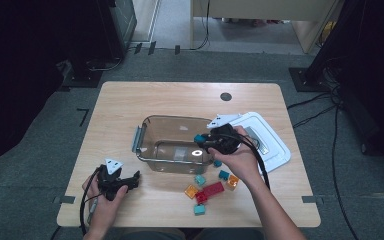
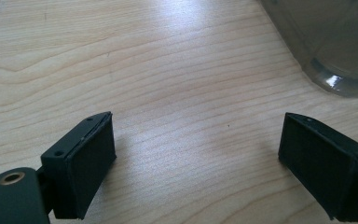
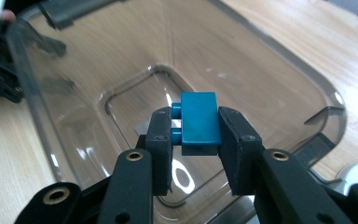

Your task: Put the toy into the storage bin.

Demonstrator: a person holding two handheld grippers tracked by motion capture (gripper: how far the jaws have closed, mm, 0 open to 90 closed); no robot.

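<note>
Blocks (image 1: 211, 190) wait on the surface (image 1: 130, 100); empty box (image 1: 152, 125). Right gripper (image 3: 196, 126) jaws clamp one teal block (image 3: 198, 122) above it; left gripper (image 2: 196, 158) jaws apart.

We note the table (image 1: 130, 100) is pale wood with a smooth, matt grain. The bin (image 3: 261, 60) is clear, glossy, smoke-tinted plastic. The teal brick (image 3: 199, 122) is smooth, shiny plastic, and the black pads (image 2: 91, 170) of the left gripper (image 2: 196, 163) look matt, finely textured.
</note>
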